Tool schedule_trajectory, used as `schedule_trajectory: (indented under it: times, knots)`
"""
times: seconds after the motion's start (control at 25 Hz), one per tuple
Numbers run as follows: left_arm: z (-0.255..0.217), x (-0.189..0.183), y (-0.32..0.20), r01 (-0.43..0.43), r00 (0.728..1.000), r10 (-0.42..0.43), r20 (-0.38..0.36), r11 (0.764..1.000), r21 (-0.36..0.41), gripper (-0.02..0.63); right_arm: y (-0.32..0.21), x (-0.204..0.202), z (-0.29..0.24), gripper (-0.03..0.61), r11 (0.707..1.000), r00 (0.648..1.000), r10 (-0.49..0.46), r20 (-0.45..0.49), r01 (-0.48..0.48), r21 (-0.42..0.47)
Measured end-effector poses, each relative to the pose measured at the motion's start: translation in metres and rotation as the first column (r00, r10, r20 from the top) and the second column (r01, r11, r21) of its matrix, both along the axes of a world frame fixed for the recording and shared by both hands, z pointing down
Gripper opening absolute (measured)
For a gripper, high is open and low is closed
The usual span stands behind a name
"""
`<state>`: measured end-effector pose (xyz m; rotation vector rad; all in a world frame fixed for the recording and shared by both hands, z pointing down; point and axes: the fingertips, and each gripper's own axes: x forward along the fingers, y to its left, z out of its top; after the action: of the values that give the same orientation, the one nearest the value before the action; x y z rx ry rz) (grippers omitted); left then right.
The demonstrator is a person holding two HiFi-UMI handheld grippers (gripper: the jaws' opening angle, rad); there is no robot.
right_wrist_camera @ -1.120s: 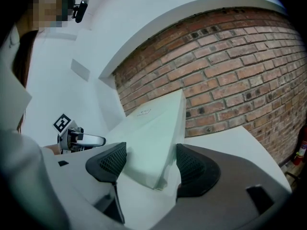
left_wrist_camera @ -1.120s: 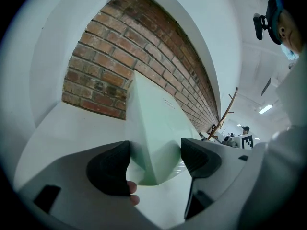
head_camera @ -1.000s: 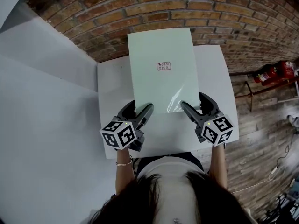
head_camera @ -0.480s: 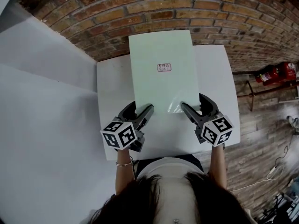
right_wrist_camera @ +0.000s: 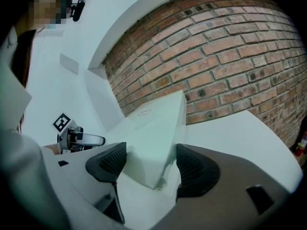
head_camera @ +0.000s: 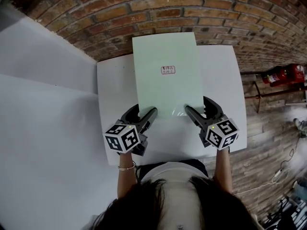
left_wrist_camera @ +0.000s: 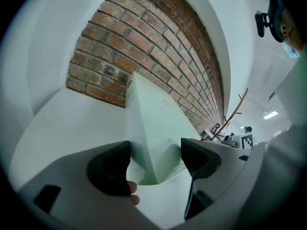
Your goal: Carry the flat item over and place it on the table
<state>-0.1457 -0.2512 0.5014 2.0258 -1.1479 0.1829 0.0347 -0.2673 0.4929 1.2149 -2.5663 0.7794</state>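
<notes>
I had the pale green sheet (head_camera: pixel 165 42) by its two near corners, one in each claw. My left claw (head_camera: pixel 142 111) was closed on the near left corner and my right claw (head_camera: pixel 196 105) on the near right one. In both gripper views the jaws stood a moderate way apart, with the corner filling the gap and pressed against both pads. Neither was wide open and neither was empty.

The sheet hung over the white worktop (head_camera: pixel 115 104), running lengthwise away from me, with its small label (head_camera: pixel 168 70) facing up. Its far end reached past the worktop's back edge toward the brick wall (head_camera: pixel 192 4). From the claws it looked tilted, with the far end higher than the corners I held. I could not tell whether the near edge was touching the surface.

I judged the carrying to be done and the placing to be the step in hand. The next move called for drawing the sheet a little toward me, so that all of it would sit on the worktop. Then I would lower both corners evenly until it lay flat, and open both claws together so it would not skew.
</notes>
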Motion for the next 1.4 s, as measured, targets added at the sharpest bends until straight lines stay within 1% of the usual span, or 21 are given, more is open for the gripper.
schedule_trajectory:
  times: [0.36,1.4]
  knots:
    - [0.019,-0.003,-0.006,0.005,1.0,-0.006,-0.016,0.999,-0.048,0.341,-0.009,-0.004,0.016,0.347,0.999,1.0,-0.008,-0.013,0.007,-0.039]
    - [0.058,-0.01,-0.015,0.017,1.0,-0.02,-0.02,0.991,-0.135,0.341,-0.022,-0.011,0.056,0.347,0.991,0.999,-0.024,-0.023,0.021,-0.135]
